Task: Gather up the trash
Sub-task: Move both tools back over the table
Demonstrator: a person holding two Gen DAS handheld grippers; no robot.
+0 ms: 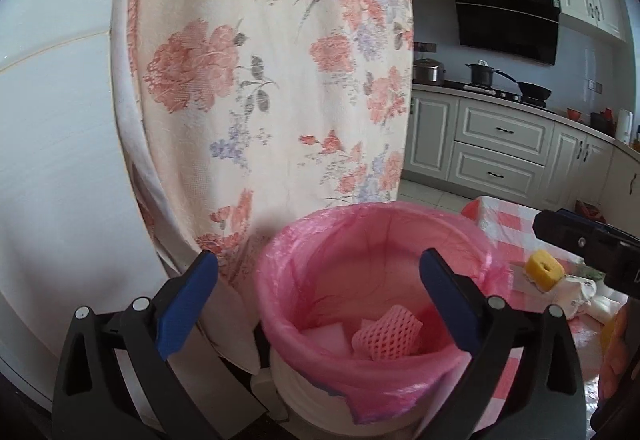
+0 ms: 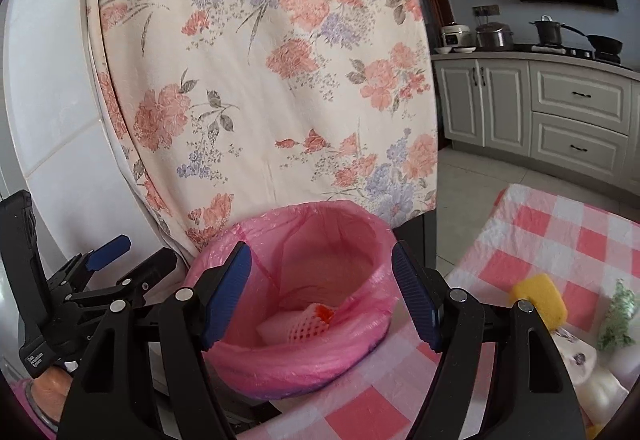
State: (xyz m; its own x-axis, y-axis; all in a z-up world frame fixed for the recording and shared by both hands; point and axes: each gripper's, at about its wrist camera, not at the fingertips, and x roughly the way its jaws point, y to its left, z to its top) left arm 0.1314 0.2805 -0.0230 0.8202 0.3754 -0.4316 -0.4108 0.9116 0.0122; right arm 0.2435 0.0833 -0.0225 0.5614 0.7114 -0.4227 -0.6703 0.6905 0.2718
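While fingers (image 2: 226, 296) gape, empty, over bin (image 2: 372, 280)

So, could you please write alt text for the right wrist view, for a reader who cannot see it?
The right gripper hangs open and empty over a bin lined with a pink bag, which holds a pink foam net. The bin stands on a red-checked tablecloth with a yellow sponge to its right; a floral cloth hangs behind.

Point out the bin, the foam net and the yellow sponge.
bin (image 2: 256, 236), right wrist view, back rim of the pink liner.
foam net (image 1: 386, 334), left wrist view, middle of the mesh.
yellow sponge (image 2: 540, 298), right wrist view, top face.
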